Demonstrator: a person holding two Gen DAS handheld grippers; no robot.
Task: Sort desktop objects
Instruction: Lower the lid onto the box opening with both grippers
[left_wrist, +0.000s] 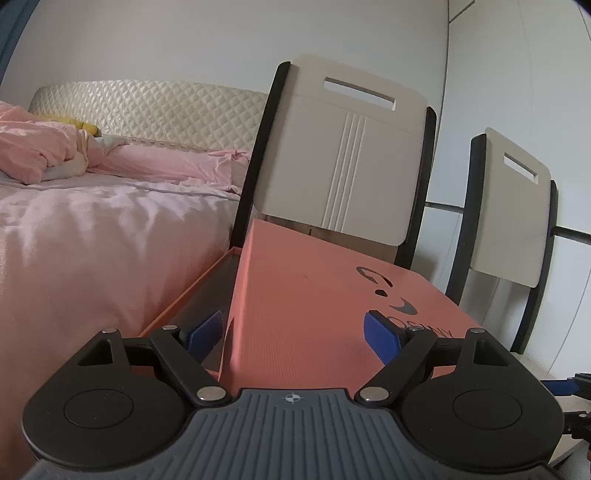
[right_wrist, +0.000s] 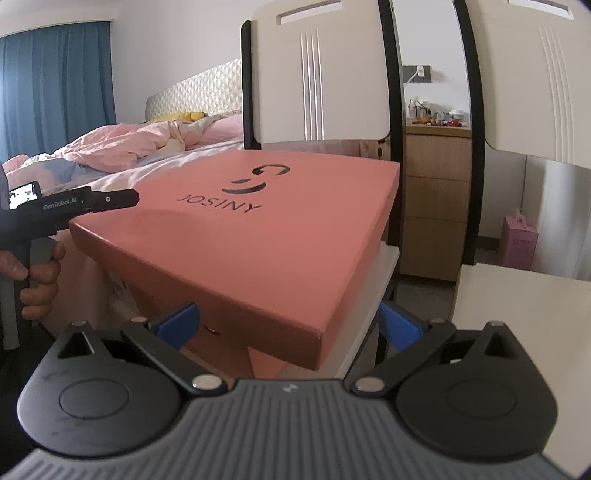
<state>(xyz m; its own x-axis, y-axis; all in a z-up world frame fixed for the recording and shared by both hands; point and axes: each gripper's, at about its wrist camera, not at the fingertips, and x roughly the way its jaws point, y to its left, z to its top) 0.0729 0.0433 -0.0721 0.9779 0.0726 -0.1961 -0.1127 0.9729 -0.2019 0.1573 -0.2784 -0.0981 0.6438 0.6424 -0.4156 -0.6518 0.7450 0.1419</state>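
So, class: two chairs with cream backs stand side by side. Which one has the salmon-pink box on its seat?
The chair nearer the bed: the salmon-pink box rests on its seat. The other chair, nearer the wooden drawers, has a bare seat.

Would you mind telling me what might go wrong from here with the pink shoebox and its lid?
1. The lid sits skewed over the box, one corner overhanging the chair seat; a nudge might tip it off.
2. Both the left tongs and the right tongs stand open around lid edges; closing unevenly could twist the lid further.
3. The chair back stands close behind, so pushing forward may jam the box.
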